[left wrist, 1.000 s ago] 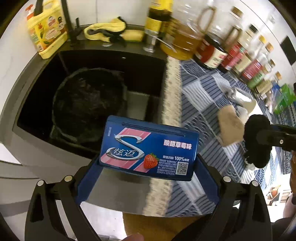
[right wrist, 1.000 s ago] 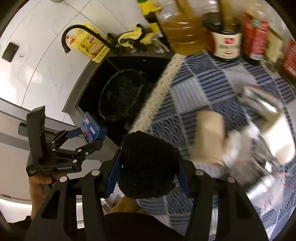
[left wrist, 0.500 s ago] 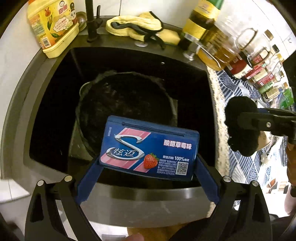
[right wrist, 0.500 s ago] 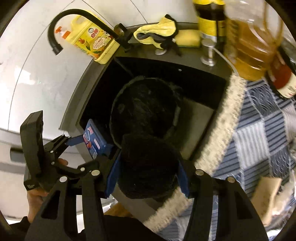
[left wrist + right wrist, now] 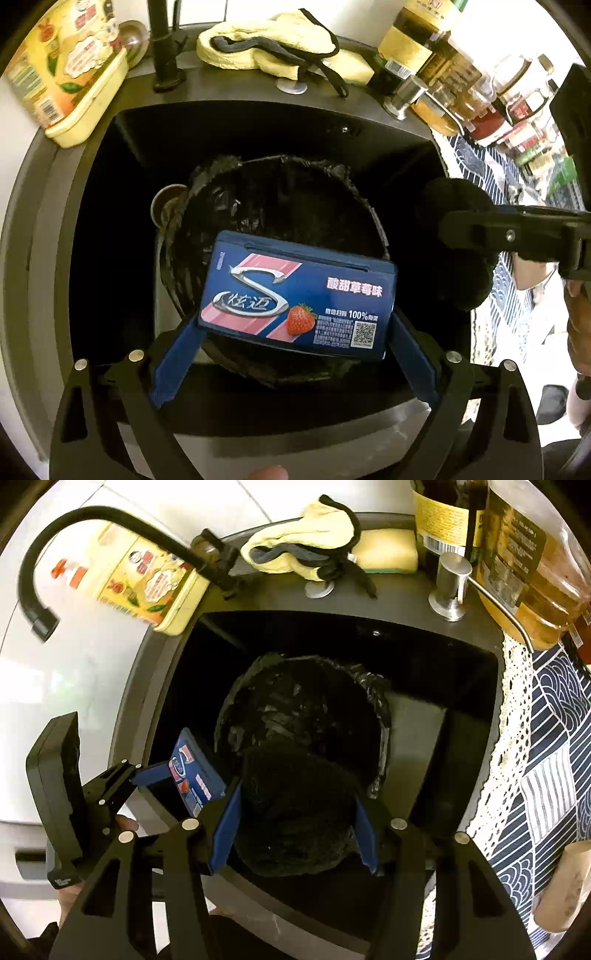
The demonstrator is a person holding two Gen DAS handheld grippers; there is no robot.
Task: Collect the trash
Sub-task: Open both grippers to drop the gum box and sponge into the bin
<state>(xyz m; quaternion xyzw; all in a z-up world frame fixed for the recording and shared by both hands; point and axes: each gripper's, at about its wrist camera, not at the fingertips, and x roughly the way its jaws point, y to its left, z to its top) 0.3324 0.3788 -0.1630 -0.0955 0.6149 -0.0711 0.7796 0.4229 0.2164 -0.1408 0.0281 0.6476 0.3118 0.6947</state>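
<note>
My left gripper (image 5: pixel 295 332) is shut on a blue chewing-gum box (image 5: pixel 299 295) with a strawberry picture, held flat across both blue fingers. It hangs over a bin lined with a black bag (image 5: pixel 280 206) that stands in the dark sink (image 5: pixel 92 221). In the right wrist view my right gripper (image 5: pixel 293 819) is shut on a black fuzzy ball (image 5: pixel 295 812), also above the black-lined bin (image 5: pixel 306 701). The left gripper (image 5: pixel 177 771) with the gum box (image 5: pixel 195 775) shows at the left there. In the left wrist view the right gripper (image 5: pixel 461 251) and its black ball (image 5: pixel 454 206) come in from the right.
Behind the sink stand a black tap (image 5: pixel 74 528), a yellow detergent jug (image 5: pixel 62 70), a yellow glove and sponge (image 5: pixel 266 48), a soap pump (image 5: pixel 450 587) and oil bottles (image 5: pixel 517 554). A blue patterned cloth with a lace edge (image 5: pixel 546 738) covers the counter at the right.
Both grippers have moved left from over the patterned cloth to above the sink and the black-lined bin, and a little lower. Each keeps its grip on its object.
</note>
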